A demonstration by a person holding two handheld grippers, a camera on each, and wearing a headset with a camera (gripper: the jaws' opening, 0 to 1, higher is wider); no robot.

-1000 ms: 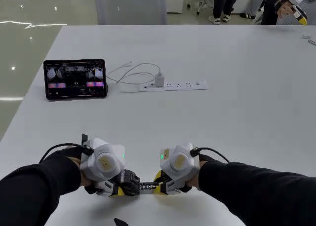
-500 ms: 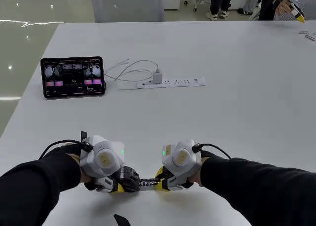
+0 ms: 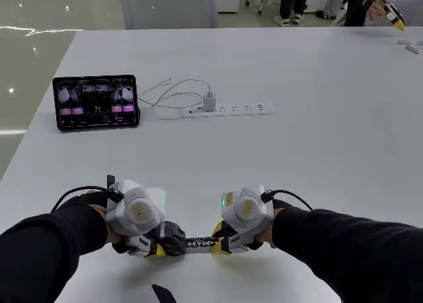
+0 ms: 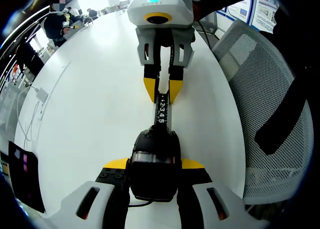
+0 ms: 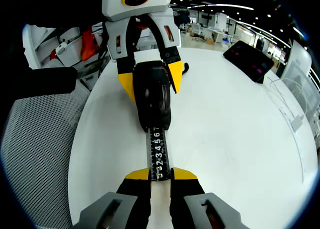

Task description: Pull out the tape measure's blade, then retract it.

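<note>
A black tape measure case (image 3: 173,239) lies near the front edge of the white table (image 3: 317,137). My left gripper (image 3: 158,249) is shut on the case (image 4: 155,159), a yellow fingertip on each side. A short length of black blade (image 3: 198,242) with white numbers runs from the case to my right gripper (image 3: 217,245). In the right gripper view my right gripper (image 5: 160,175) is shut on the blade (image 5: 157,146) at its end, and the case (image 5: 152,101) sits beyond. The blade (image 4: 162,111) lies straight and low over the table.
A tablet (image 3: 96,102) stands propped at the left of the table. A white power strip (image 3: 228,109) with a charger and a looped cable lies behind it. A mesh chair (image 4: 270,104) stands at the table's front edge. People are at the far end.
The two grippers have drawn slightly further apart and a little more blade shows between them. The head camera has tipped a bit.
</note>
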